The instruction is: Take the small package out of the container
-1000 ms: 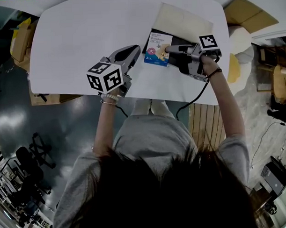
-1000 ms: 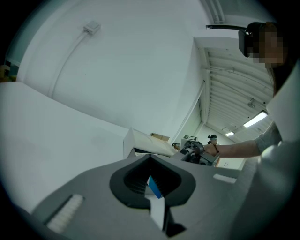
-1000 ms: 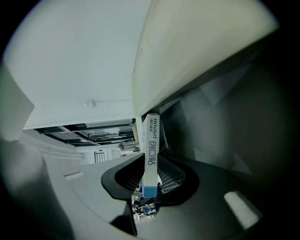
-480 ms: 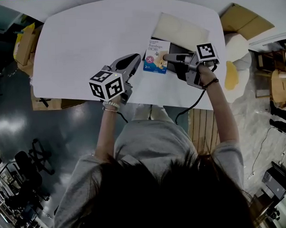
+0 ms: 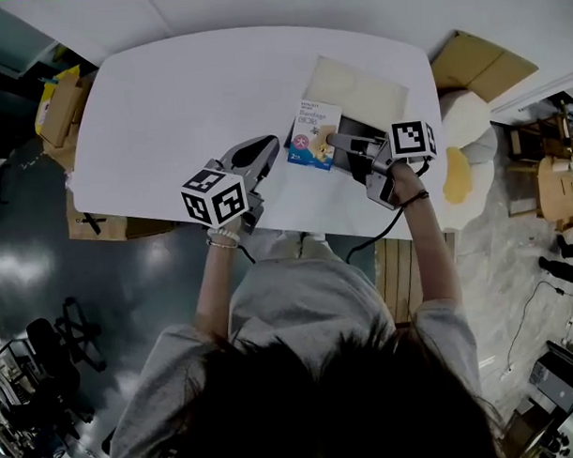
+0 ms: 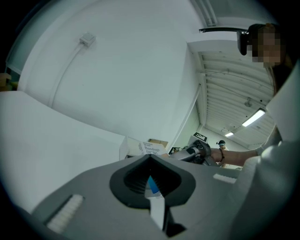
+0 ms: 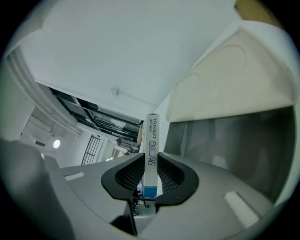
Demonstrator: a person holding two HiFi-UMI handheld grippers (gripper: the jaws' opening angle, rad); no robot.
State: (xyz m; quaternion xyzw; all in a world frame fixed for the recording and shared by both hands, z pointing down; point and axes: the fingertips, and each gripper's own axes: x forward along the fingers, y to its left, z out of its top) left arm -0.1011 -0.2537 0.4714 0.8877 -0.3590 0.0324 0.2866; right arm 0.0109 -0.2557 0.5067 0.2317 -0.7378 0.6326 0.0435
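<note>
The small package (image 5: 311,136), a white and blue bandage box, sits in my right gripper (image 5: 329,137), which is shut on its right edge. It hangs at the left rim of the container (image 5: 362,134), a dark box whose cream lid (image 5: 357,88) stands open behind. In the right gripper view the package (image 7: 151,140) stands edge-on between the pads, with the container's grey wall (image 7: 229,140) to the right. My left gripper (image 5: 268,142) rests on the white table (image 5: 170,115) just left of the package, shut and holding nothing. Its own view shows the package (image 6: 149,148) ahead.
Cardboard boxes stand on the floor off the table's right (image 5: 478,71) and left (image 5: 62,104) ends. A black cable (image 5: 380,231) trails from the right gripper over the table's near edge.
The head camera has pulled back, so the table looks smaller. The right gripper keeps its hold on the package beside the container. The left gripper stays where it was.
</note>
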